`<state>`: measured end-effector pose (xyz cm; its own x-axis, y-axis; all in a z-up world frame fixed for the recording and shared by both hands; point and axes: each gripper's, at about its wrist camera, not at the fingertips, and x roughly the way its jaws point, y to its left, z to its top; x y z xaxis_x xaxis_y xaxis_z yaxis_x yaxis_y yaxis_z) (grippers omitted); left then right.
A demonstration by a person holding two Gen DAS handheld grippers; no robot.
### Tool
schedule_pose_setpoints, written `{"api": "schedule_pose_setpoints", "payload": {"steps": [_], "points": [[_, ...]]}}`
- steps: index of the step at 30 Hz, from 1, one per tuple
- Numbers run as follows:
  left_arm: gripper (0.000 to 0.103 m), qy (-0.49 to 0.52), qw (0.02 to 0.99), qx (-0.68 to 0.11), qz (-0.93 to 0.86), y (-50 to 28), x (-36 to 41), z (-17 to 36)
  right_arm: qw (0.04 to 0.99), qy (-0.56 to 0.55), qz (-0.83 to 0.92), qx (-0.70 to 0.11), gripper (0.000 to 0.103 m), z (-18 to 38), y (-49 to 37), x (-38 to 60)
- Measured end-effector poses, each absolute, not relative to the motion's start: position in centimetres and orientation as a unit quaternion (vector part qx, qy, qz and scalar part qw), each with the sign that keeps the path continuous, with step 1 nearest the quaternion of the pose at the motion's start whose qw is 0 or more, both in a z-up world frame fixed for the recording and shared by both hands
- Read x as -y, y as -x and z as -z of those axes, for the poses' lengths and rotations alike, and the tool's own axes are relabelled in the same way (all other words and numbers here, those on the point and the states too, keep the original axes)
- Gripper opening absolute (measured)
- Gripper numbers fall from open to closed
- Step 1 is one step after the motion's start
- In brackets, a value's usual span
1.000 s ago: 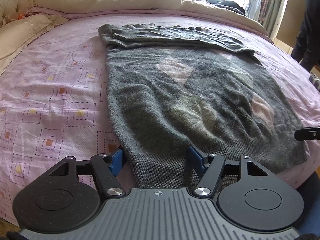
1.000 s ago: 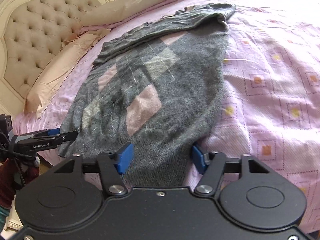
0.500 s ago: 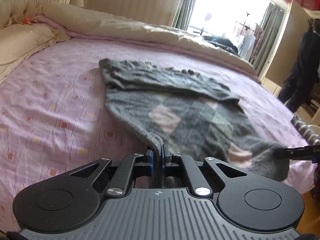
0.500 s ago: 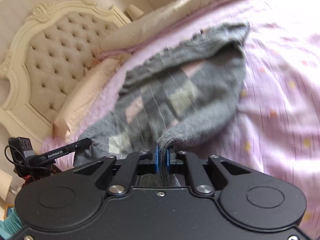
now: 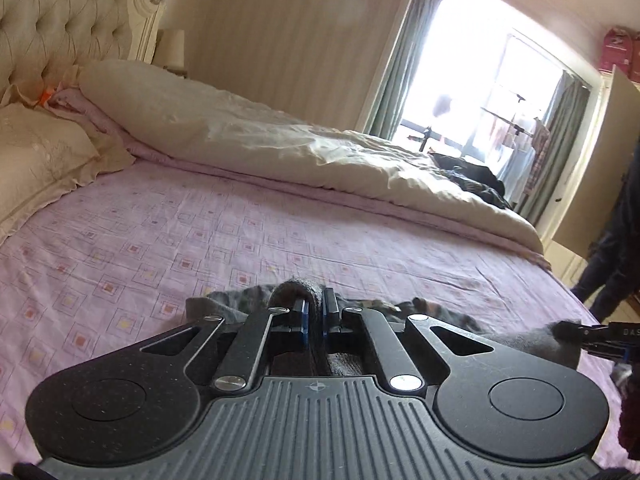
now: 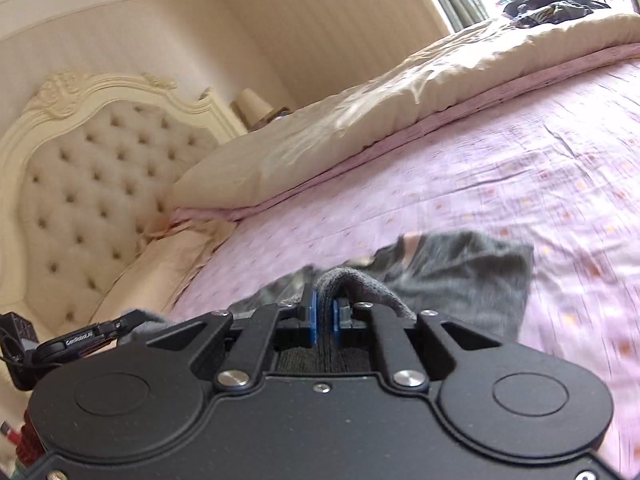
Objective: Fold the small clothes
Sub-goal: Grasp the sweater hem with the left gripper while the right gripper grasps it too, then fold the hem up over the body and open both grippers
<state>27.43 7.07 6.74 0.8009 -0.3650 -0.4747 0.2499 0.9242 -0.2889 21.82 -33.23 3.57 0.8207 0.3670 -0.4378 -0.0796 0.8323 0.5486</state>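
The left gripper (image 5: 314, 322) is closed on a bunched ridge of the grey sweater (image 6: 472, 276), the knit being pinched between its blue pads (image 5: 304, 320) and humped over their tips. The right gripper (image 6: 324, 320) is clamped in the same way on another part of the same edge, a thick roll of fabric being held between its pads. Each tool is seen at the edge of the other's view, so the two are judged to be level and well apart, with the held edge stretched between them.

The step in hand is judged to be the fold itself — the gripped edge is raised off the pink patterned sheet (image 5: 240, 240) and carried forward over the part of the garment that lies on the bed. What is called for next is a level forward carry by both tools, the edge being laid down squarely on the far part before the grips are released; an uneven carry would likely skew the fold.

Both tools are pitched low and forward, across the bed toward the cream duvet (image 5: 280, 148) — the tufted headboard (image 6: 100, 184) lies to the left.
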Motion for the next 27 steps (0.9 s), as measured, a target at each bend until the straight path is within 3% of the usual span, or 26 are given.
{"api": "schedule_pose_setpoints", "payload": {"steps": [7, 12, 17, 18, 23, 27], "points": [[0.006, 0.111, 0.927, -0.337, 0.122, -36.4, -5.5, -1.3, 0.899, -0.282, -0.063, -0.328, 0.016, 2.2, -30.0, 34.5], [0.015, 0.122, 0.913, -0.373, 0.111, -39.0, -5.6, 1.8, 0.89, -0.296, -0.039, -0.345, 0.023, 5.0, -31.4, 35.4], [0.035, 0.142, 0.929, -0.334, 0.066, -39.3, -7.7, 0.9, 0.903, -0.285, -0.017, -0.32, 0.062, 4.0, -30.3, 36.3], [0.039, 0.135, 0.935, -0.324, 0.058, -39.1, -8.0, 0.2, 0.909, -0.272, -0.011, -0.314, 0.065, 3.3, -30.1, 36.2], [0.049, 0.076, 0.951, -0.296, 0.053, -36.6, -6.9, -2.8, 0.941, -0.17, -0.017, -0.291, 0.065, 0.2, -27.9, 33.4], [0.055, -0.016, 0.948, -0.301, 0.106, -33.7, -3.3, -2.3, 0.948, -0.064, -0.045, -0.308, 0.065, 0.0, -26.9, 28.7]]}}
